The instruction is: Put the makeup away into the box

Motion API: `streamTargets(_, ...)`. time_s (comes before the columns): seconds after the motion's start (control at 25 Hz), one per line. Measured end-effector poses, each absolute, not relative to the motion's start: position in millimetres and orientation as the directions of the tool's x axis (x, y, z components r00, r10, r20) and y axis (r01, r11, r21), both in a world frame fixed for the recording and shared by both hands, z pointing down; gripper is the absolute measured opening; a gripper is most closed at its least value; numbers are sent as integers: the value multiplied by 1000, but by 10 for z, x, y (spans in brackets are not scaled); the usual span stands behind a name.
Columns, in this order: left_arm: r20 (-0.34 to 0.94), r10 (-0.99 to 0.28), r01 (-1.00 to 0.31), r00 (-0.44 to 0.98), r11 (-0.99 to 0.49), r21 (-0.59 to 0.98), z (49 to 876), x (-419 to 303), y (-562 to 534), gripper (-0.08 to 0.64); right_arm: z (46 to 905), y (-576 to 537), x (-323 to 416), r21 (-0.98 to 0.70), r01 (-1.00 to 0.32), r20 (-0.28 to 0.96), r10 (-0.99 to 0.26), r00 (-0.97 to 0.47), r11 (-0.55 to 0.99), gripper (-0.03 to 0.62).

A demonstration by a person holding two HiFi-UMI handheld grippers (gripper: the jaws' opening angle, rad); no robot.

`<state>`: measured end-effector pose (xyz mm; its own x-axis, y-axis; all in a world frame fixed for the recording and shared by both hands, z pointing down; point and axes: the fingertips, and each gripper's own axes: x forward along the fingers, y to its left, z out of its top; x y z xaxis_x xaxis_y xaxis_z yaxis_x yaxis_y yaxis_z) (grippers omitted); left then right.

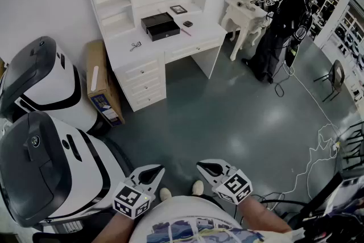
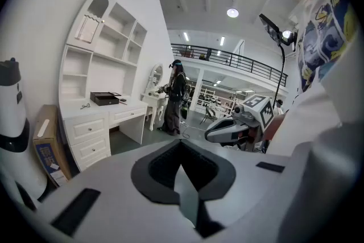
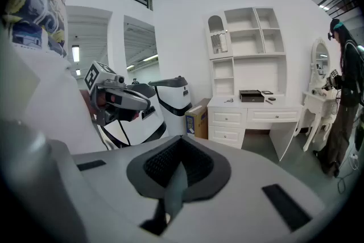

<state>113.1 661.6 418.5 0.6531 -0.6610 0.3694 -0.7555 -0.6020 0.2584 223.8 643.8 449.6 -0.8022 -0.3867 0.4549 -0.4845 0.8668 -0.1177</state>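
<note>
Looking from the head: the white desk point(image 1: 170, 48) stands far off across the floor; the black box point(image 1: 160, 25) sits on top of the desk with its lid up; a small dark thing point(image 1: 187, 24) and a thin pink stick point(image 1: 186, 32) lie on the desk just beside the box, not in it; they are too small to name, but I think they are the makeup

Grippers from the head: the left gripper point(image 1: 151, 173) and the right gripper point(image 1: 208, 168) are down by the person's body, well apart from the desk

Left gripper view: its two jaws are pressed together with nothing between them; the desk is far ahead, with the box on top of it

Right gripper view: its jaws are closed tight too and carry nothing; the desk is far ahead here as well, with the box on top

Done so far: nothing that I can see; what lies inside the box is too small to tell

Left to do: I think all of it; go to the desk; pick up each small thing on the desk; drop each one into the box
</note>
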Motion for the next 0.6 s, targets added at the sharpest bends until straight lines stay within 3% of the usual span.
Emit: streamTargets(0.6, 369, -636, -734, 678, -610, 298, 4436, 563, 6736, 14, 4599, 6534, 1702, -103, -512, 496, -402, -770, 853, 25)
